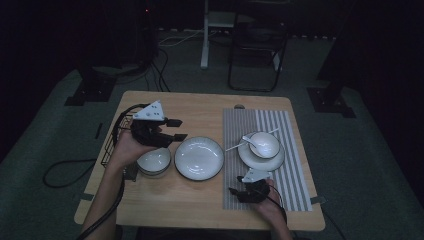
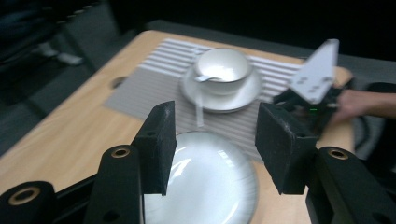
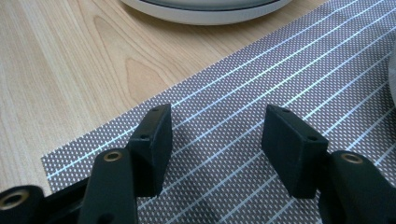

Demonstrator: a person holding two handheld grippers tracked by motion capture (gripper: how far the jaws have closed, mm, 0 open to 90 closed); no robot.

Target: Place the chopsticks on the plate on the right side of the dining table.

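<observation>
Dim room here, a dark floor with cables and a black chair (image 1: 257, 55) beyond the far edge of the light wooden table (image 1: 170, 197). On its right half lies one striped grey placemat (image 1: 295, 185). Counting crockery: one empty plate (image 1: 198, 157) in the middle, one small bowl (image 1: 153, 161) just left of it, one cup (image 1: 264, 143) with a spoon (image 1: 248, 140) on one saucer (image 1: 262, 159) on the mat. The left gripper (image 1: 176, 129) hangs above the table, jaws apart and empty, the plate just below and to its right. The right gripper (image 1: 236, 192) sits low over the mat's near left corner, jaws parted, nothing between them.
</observation>
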